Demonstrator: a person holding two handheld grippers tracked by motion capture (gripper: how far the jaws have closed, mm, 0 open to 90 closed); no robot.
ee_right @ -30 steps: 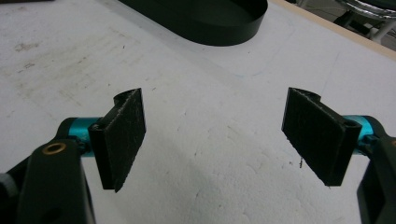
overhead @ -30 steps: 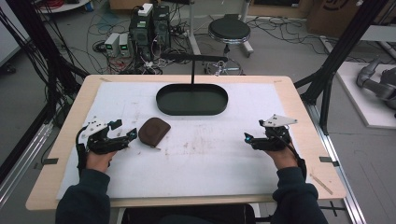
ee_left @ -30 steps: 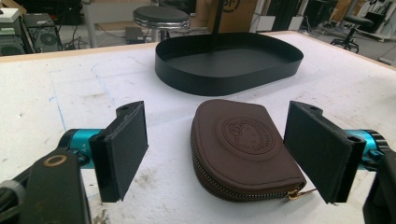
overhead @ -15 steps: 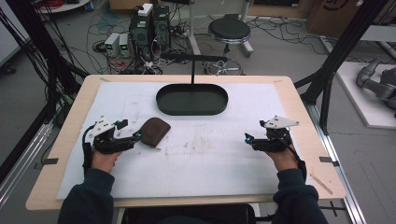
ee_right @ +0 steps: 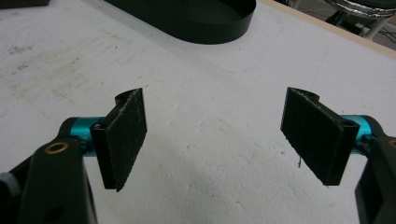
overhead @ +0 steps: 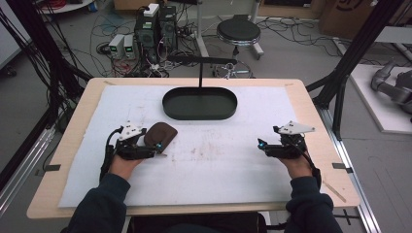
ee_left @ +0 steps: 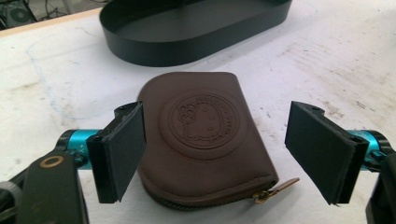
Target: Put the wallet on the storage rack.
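Item: brown leather coin pouch (ee_left: 205, 144), flat on the white-covered counter (overhead: 218, 170), positioned for pickup.

Left hand-held gripper (ee_left: 215, 149) released, jaws spread wide to either side of the pouch, neither pad clearly touching it; the straddle suggests a sideways pinch is being lined up. Zip pull points toward the gripper. Embossed round seal on the pouch face, with a paw-like motif; ring lettering too small to read. Black oval tray (overhead: 199, 103) lies beyond, a likely destination. Right hand-held gripper (ee_right: 219, 135) released, idle over bare counter, well apart from the pouch.
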